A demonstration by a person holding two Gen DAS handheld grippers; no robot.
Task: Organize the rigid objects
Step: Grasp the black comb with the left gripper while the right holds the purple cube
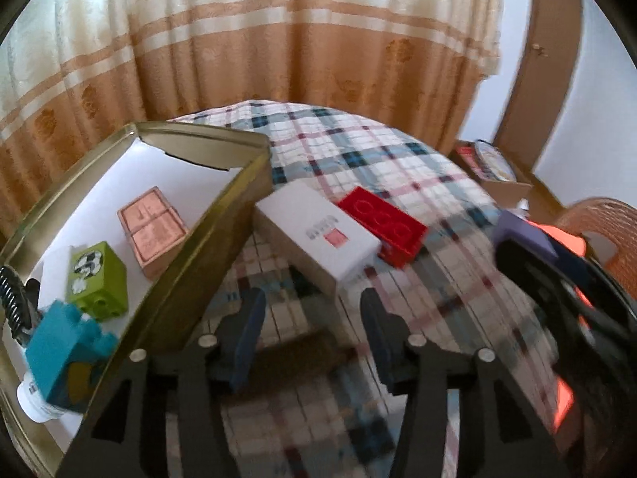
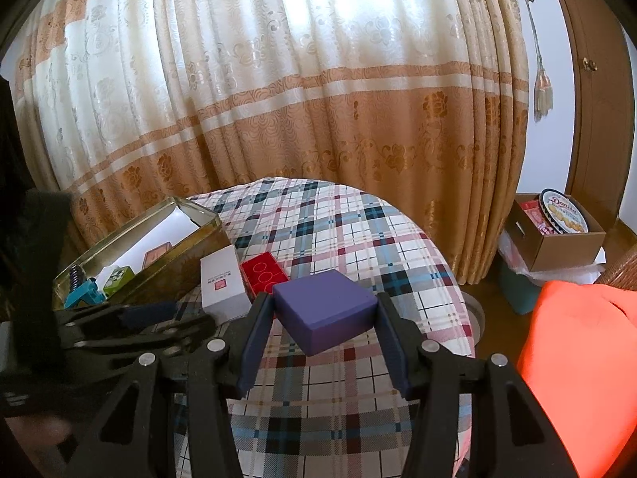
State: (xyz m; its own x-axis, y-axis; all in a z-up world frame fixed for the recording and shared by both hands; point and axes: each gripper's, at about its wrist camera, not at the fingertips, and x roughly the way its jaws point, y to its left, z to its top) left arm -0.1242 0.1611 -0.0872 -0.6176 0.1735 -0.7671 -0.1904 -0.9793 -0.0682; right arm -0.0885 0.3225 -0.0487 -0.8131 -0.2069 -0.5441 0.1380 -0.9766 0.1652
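My right gripper (image 2: 323, 320) is shut on a purple box (image 2: 324, 310) and holds it above the plaid tablecloth (image 2: 358, 239). In the left wrist view the same purple box (image 1: 521, 235) shows at the right edge. My left gripper (image 1: 312, 334) stands open over the cloth with nothing between its fingers, just in front of a white box (image 1: 318, 235). A red brick (image 1: 384, 225) lies against the white box on its right. At the left, an open gold tin (image 1: 239, 199) holds a pink box (image 1: 153, 231), a green cube (image 1: 97, 275) and a blue brick (image 1: 63, 350).
A coiled spring (image 1: 12, 298) and a white bottle (image 1: 36, 402) also sit in the tin. Curtains hang behind the round table. To the right are a cardboard box (image 2: 565, 247) with a cookie tin, a wicker chair (image 1: 597, 223) and an orange sleeve (image 2: 585, 358).
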